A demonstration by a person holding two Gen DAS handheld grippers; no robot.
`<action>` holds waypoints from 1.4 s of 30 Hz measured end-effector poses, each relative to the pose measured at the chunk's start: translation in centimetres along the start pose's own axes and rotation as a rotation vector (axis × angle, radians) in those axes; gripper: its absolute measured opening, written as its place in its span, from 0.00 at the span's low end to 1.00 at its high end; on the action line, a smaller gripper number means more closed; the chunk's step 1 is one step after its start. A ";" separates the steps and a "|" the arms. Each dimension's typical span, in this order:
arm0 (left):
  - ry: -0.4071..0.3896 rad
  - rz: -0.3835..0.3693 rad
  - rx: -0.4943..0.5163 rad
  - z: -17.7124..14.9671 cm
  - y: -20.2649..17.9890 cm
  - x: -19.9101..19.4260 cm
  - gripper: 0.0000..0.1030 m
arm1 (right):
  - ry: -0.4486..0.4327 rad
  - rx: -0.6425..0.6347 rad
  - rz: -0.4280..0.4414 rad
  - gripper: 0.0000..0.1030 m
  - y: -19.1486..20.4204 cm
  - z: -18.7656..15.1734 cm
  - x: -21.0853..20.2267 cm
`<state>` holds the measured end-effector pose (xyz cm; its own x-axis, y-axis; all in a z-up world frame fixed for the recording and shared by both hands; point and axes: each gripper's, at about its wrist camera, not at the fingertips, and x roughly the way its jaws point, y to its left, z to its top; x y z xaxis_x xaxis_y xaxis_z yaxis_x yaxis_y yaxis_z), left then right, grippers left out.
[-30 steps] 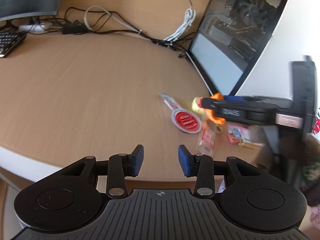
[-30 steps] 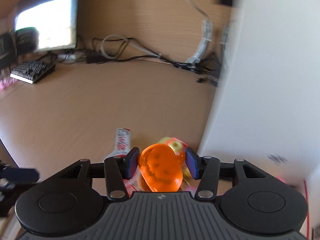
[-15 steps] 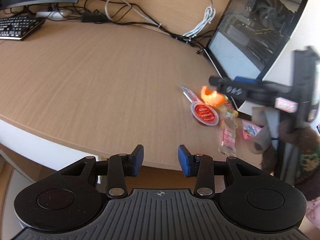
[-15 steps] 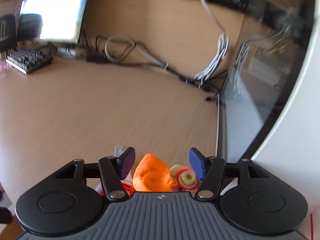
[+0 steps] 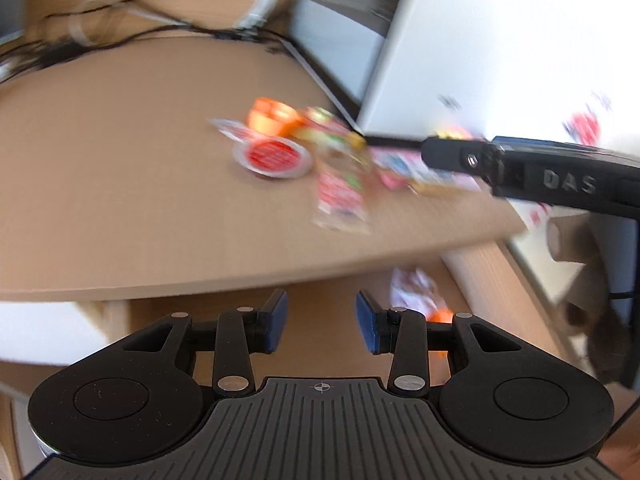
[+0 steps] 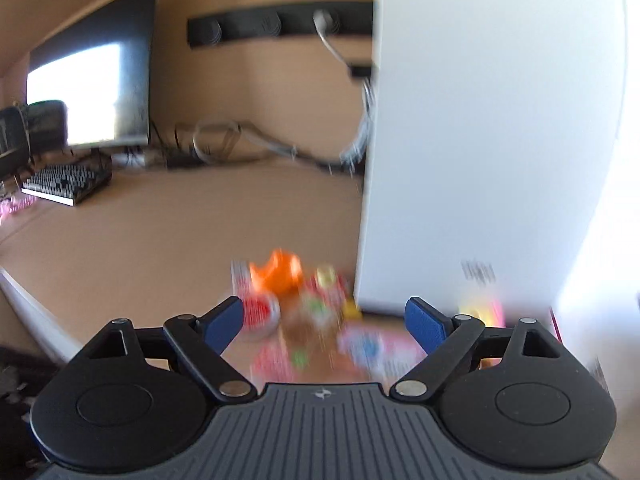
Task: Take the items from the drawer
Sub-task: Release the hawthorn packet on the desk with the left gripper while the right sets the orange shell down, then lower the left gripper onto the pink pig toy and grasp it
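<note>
On the desk lies a blurred heap of taken-out items: an orange cup, a red-lidded round tub, a clear packet with a red label and a pink packet. My left gripper is open and empty below the desk edge, over the drawer. A white-and-pink packet and something orange lie in the drawer beside its right finger. My right gripper is open wide and empty, just above the orange cup and tub.
A white computer case stands right behind the heap. A monitor and keyboard sit at the far left, with cables along the back wall. One finger of my right gripper reaches over the desk's right end.
My right gripper let go of the orange cup on the desk, opened wide and drew back. My left gripper dropped below the desk edge, bringing the drawer into view.
</note>
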<state>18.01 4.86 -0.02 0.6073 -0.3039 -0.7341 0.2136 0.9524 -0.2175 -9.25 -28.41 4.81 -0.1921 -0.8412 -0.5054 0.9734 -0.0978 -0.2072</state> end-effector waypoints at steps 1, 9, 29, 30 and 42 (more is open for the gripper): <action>0.012 -0.007 0.035 -0.2 -0.6 0.4 0.41 | 0.024 0.011 -0.006 0.86 -0.4 -0.8 -0.6; 0.068 -0.049 0.238 -2.3 -4.0 2.4 0.41 | 0.185 0.082 -0.053 0.86 -3.4 -6.7 -4.9; 0.554 -0.245 0.174 -4.0 -8.6 12.8 0.44 | 0.282 0.164 -0.111 0.85 -7.4 -8.6 -5.0; 0.571 -0.253 0.156 -4.0 -8.7 13.2 0.44 | 0.280 0.161 -0.111 0.85 -7.4 -8.5 -4.8; 0.611 -0.299 0.088 -5.3 -9.6 14.4 0.37 | 0.265 0.182 -0.131 0.84 -8.6 -5.2 -2.2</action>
<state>20.67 -8.55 -11.93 -0.0231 -0.4604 -0.8874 0.3819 0.8162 -0.4334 -17.83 -22.94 3.30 -0.3190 -0.6502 -0.6895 0.9402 -0.3089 -0.1436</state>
